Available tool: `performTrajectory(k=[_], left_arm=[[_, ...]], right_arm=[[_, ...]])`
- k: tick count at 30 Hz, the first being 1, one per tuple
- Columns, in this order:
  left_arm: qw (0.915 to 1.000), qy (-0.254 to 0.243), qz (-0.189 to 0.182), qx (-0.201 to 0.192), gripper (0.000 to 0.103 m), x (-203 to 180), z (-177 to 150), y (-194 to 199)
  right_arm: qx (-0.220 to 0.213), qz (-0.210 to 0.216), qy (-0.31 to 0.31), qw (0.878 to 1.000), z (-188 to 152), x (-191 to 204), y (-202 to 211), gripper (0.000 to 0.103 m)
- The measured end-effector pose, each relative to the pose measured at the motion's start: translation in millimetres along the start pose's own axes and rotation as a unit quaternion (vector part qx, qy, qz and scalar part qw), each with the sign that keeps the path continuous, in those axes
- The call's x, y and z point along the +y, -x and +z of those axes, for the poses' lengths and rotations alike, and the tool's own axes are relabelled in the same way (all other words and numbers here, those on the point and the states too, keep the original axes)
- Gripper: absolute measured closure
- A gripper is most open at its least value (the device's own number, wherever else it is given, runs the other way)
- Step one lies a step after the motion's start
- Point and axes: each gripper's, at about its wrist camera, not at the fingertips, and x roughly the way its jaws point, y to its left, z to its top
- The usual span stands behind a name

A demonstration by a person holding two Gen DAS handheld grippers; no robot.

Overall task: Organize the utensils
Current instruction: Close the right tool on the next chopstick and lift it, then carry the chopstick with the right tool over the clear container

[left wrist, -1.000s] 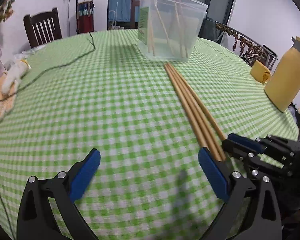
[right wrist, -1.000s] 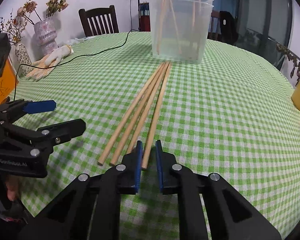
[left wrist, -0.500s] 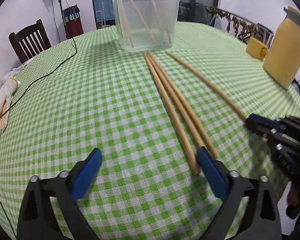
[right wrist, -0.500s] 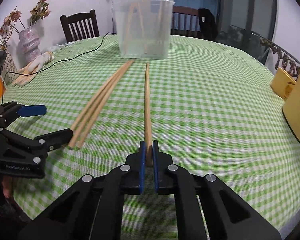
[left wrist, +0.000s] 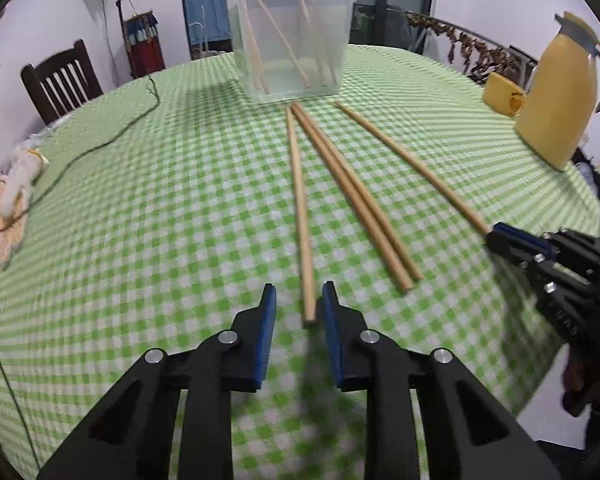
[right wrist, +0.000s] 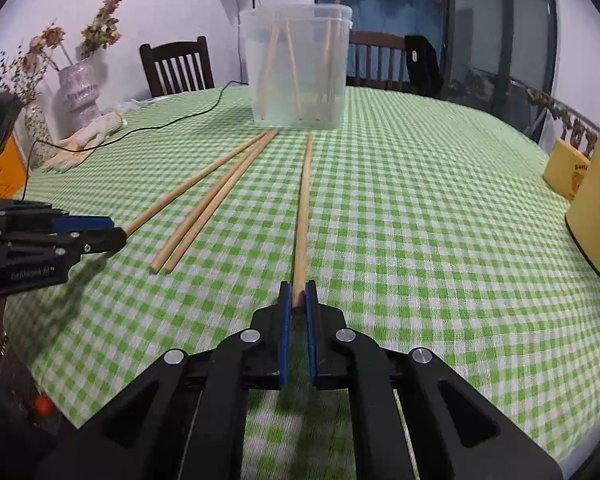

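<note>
Several long wooden chopsticks lie on the green checked tablecloth. My left gripper is partly closed around the near end of one chopstick, with gaps on both sides. A pair of chopsticks lies just right of it. My right gripper is shut on the near end of a separate chopstick, which rests on the cloth. It shows in the left wrist view at the right. A clear plastic tub holding several chopsticks stands at the far end.
A yellow jug and a small yellow box stand at the right. A black cable and white gloves lie at the left. Chairs and vases ring the table. The table edge is near.
My left gripper has moved right and narrowed around one chopstick's end, pulling it apart from the pair. My right gripper stays shut on its chopstick, which swung away to the right.
</note>
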Motion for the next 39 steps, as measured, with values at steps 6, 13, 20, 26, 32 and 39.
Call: performTrajectory(k=[6,13,20,26,32,39], left_arm=[[0.9990,-0.041,-0.004,-0.013,0.082,-10.9,-8.9,3.6],[0.9992,-0.027,-0.023,-0.016,0.088,-3.7,-7.9,4.7],[0.9994,-0.018,-0.027,-0.011,0.099,3.2,-7.0,5.9],[0.9987,-0.013,-0.027,-0.041,0.099,4.6,-10.2,31.4],[0.9963,-0.020,-0.035,-0.075,0.099,16.7,0.9,65.3],[0.9899,-0.043,-0.044,-0.128,0.099,32.5,26.6,115.2]], right_arm=[[-0.018,-0.008,0.007,1.000,-2.6,-0.6,2.4,0.063],[-0.017,-0.004,0.017,1.000,-1.0,3.9,-2.3,0.070],[0.001,0.027,-0.009,1.000,4.0,0.8,-5.1,0.095],[-0.006,0.004,-0.015,1.000,6.8,-3.2,5.5,0.096],[-0.043,-0.012,0.025,0.999,29.1,4.5,31.2,0.096],[-0.086,-0.019,0.048,0.995,65.2,3.9,62.8,0.097]])
